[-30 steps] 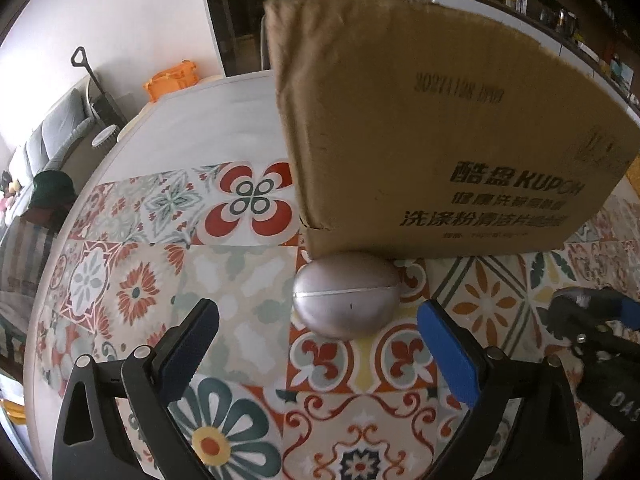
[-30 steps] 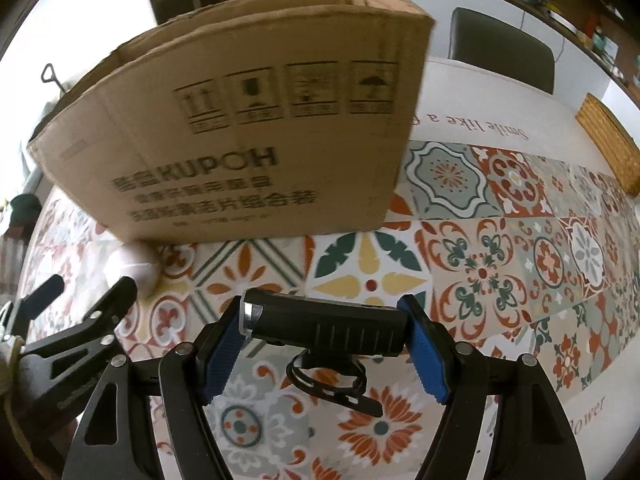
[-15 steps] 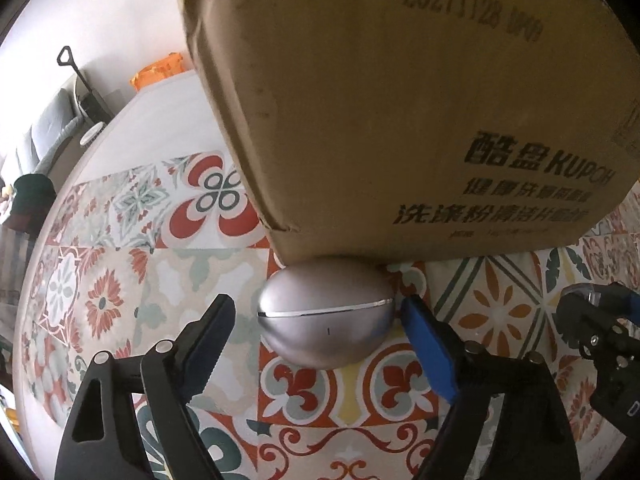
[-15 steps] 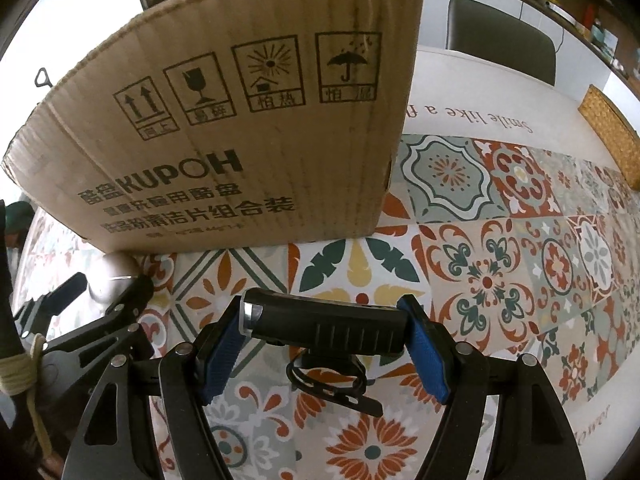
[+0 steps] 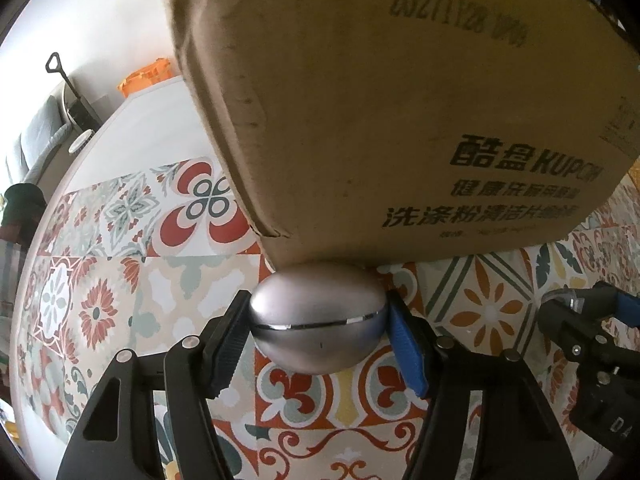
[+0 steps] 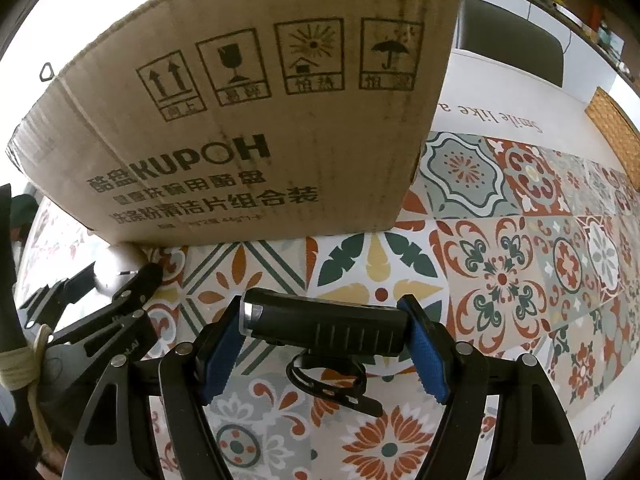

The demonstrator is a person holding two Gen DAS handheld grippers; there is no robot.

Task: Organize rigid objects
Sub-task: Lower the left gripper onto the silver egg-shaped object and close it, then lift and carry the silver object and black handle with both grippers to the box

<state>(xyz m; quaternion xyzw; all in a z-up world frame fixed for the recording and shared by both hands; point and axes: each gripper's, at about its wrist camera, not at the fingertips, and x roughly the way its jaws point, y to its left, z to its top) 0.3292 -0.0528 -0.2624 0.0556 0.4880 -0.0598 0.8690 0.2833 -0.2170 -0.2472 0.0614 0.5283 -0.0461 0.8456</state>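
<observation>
A silver egg-shaped case (image 5: 318,318) lies on the patterned tablecloth (image 5: 100,308), touching the foot of a big cardboard box (image 5: 400,112). My left gripper (image 5: 318,336) is shut on the case, both pads pressed against its sides. My right gripper (image 6: 324,344) is shut on a black bike light (image 6: 324,324) with a strap mount hanging below, held just above the table in front of the box (image 6: 248,132). The left gripper (image 6: 108,284) and the case show at the left of the right wrist view.
A dark chair (image 6: 508,48) stands behind the table and a wicker basket (image 6: 616,132) sits at the far right edge. An orange item (image 5: 148,76) and a sofa (image 5: 36,140) lie beyond the table's left side. The right gripper (image 5: 580,332) is close on the left gripper's right.
My left gripper moved forward to the silver case and closed on it. The right gripper kept hold of the bike light and moved slightly closer to the box.
</observation>
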